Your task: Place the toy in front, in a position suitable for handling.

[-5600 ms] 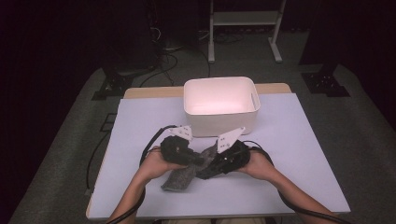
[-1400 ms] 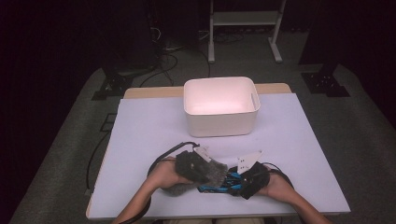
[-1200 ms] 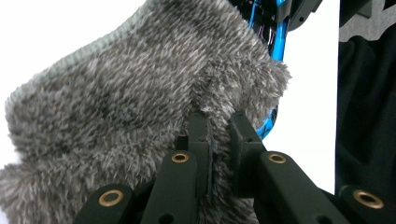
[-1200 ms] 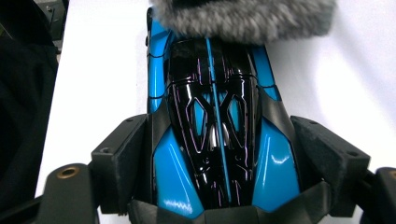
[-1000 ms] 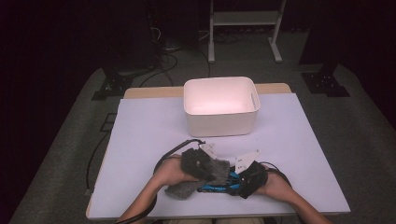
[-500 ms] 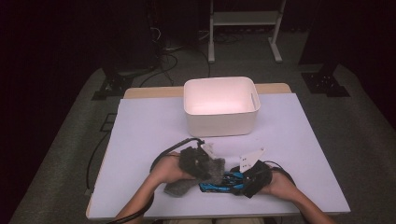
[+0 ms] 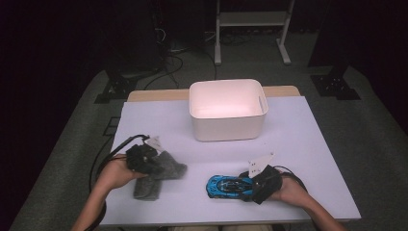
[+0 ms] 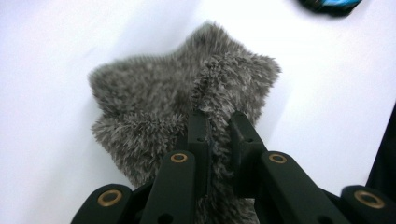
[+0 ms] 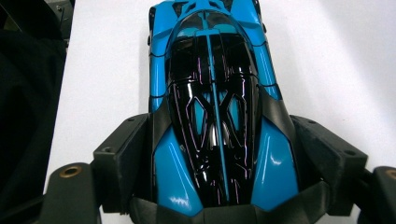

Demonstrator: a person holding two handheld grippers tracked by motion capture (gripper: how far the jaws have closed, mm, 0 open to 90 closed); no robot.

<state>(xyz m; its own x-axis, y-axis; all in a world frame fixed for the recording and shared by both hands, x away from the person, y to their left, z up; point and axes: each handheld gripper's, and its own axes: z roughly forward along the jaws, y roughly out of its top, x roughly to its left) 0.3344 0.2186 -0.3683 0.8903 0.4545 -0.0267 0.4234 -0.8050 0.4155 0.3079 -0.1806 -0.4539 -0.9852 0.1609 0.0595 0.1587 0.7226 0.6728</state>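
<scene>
The table (image 7: 308, 144), covered in pale lilac, spans the high view, and a white tub (image 7: 227, 109) stands on it toward twelve o'clock, well apart from both hands. At about eight o'clock lies a grey furry cloth (image 7: 159, 174), crumpled and partly folded over itself; the left tool (image 7: 144, 159) lies low across its near-left part, held by the left hand (image 7: 115, 172), whose forearm comes in from the bottom edge at seven o'clock. In the left gripper view the jaws stand nearly together with a ridge of the cloth's pile pinched between them, the cloth (image 8: 182, 102) spreading away toward twelve o'clock on the table. At about five o'clock in the high view a blue and black toy car (image 7: 230, 186) sits on the table, lengthwise left to right, its right end inside the right tool (image 7: 255, 185); the right hand (image 7: 288, 190) holds that tool flat, forearm entering from the lower right. In the right gripper view the jaws press against both flanks of the car (image 9: 215, 116), whose far end points to twelve o'clock and is cut off by the top edge. The left tool's tips are buried in fur, and the cloth hides the table beneath it.
</scene>
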